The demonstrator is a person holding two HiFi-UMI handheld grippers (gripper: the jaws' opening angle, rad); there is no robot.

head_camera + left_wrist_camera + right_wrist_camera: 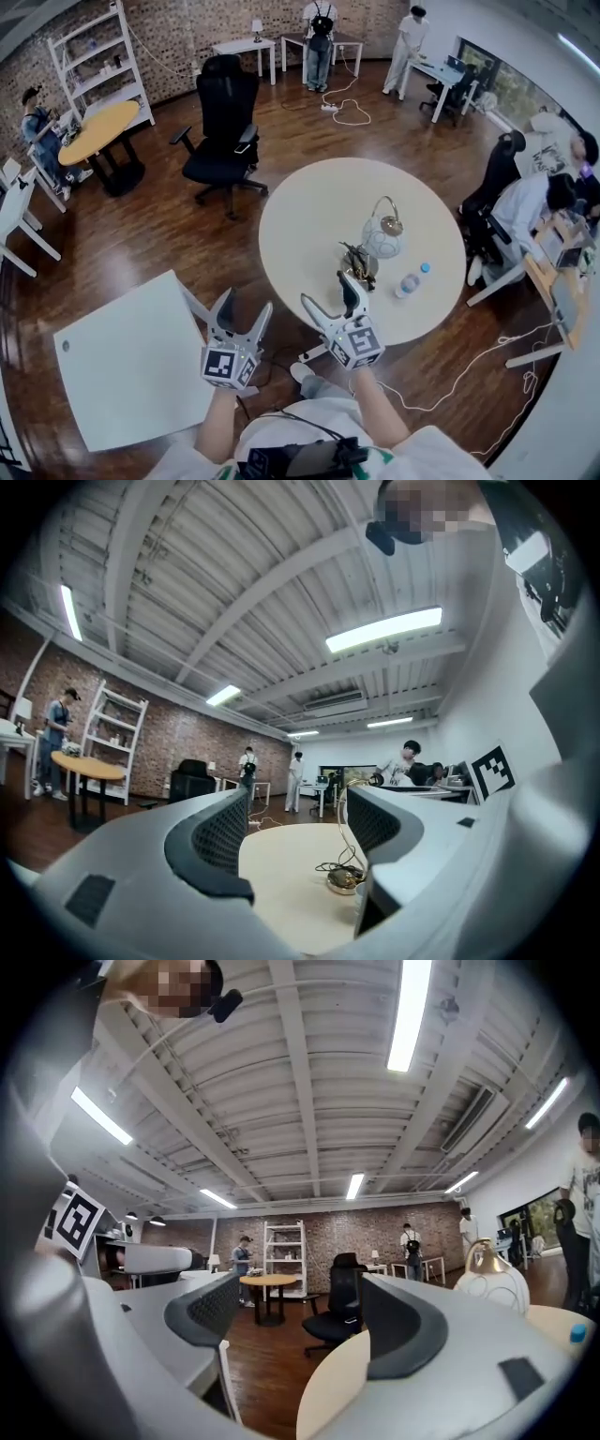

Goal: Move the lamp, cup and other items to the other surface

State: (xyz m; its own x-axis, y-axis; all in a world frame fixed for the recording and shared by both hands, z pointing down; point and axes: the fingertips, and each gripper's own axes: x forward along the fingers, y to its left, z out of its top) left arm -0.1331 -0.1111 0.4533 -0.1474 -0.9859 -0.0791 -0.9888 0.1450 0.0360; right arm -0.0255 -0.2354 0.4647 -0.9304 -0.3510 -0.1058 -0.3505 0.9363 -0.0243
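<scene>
A lamp with a white globe shade (382, 236) and a gold arch stands on the round white table (300, 225); its gold base and tangled cord (359, 261) lie beside it. A clear water bottle with a blue cap (410, 281) lies to the right of them. My right gripper (333, 292) hovers open at the table's near edge, just short of the lamp base. My left gripper (230, 314) is open over the floor between the two tables. In the left gripper view the gripper (298, 832) frames the lamp base (342, 878). In the right gripper view the gripper (300, 1321) is empty, with the globe (492, 1283) at its right.
A square white table (131, 366) stands at the lower left. A black office chair (223, 131) is beyond the round table on the wooden floor. People sit at desks on the right (548, 202), and others stand at the back. A power cord (469, 370) runs across the floor.
</scene>
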